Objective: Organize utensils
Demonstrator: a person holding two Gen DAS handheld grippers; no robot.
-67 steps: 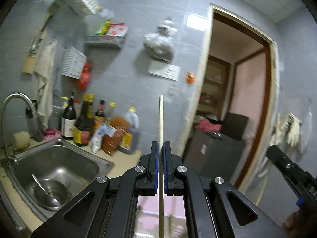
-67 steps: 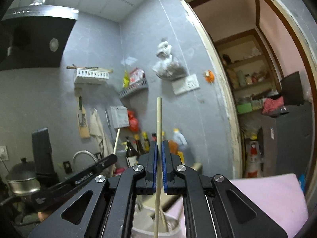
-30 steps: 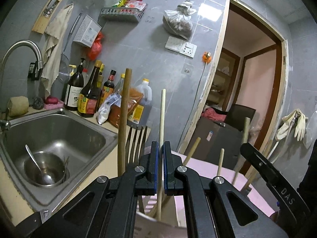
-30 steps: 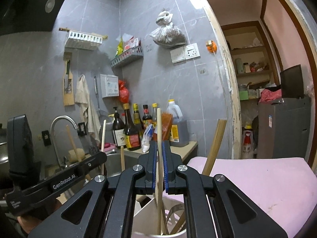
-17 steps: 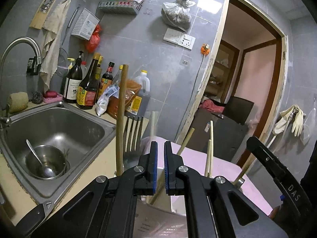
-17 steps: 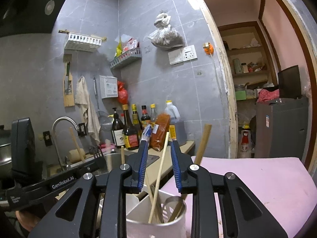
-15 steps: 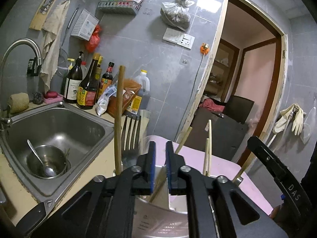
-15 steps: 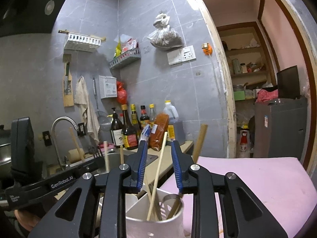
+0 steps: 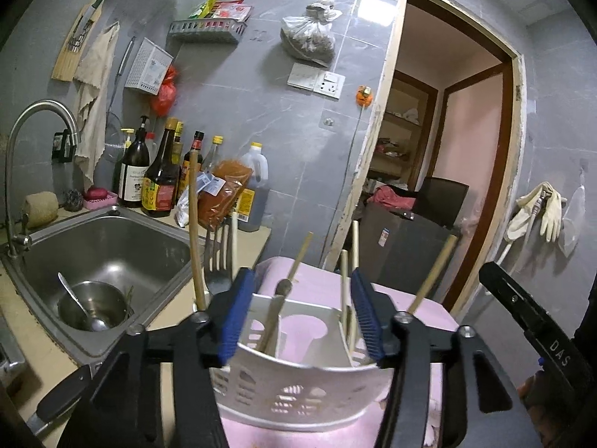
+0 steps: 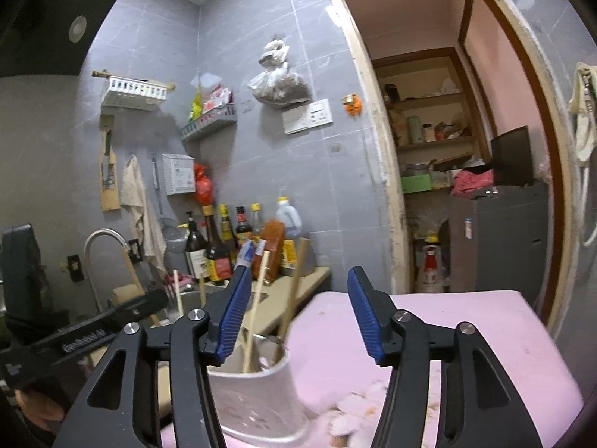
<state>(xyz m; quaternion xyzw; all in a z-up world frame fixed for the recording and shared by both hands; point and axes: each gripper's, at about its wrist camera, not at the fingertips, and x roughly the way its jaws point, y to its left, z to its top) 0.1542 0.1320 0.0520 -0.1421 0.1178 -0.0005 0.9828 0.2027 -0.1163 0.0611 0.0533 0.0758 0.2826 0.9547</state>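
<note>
A white slotted utensil holder stands on a pink table; it also shows in the right wrist view. In it stand several wooden chopsticks, a long wooden handle and a metal fork. My left gripper is open and empty, just above the holder's near rim. My right gripper is open and empty, above and to the right of the holder, with chopsticks leaning by its left finger.
A steel sink with a bowl and spoon lies to the left, a tap beside it. Bottles line the counter against the grey tiled wall. An open doorway is to the right.
Both grippers held a chopstick upright, lowered it into the holder and let go. Their jaws have opened wide and the chopsticks now lean in the holder.
</note>
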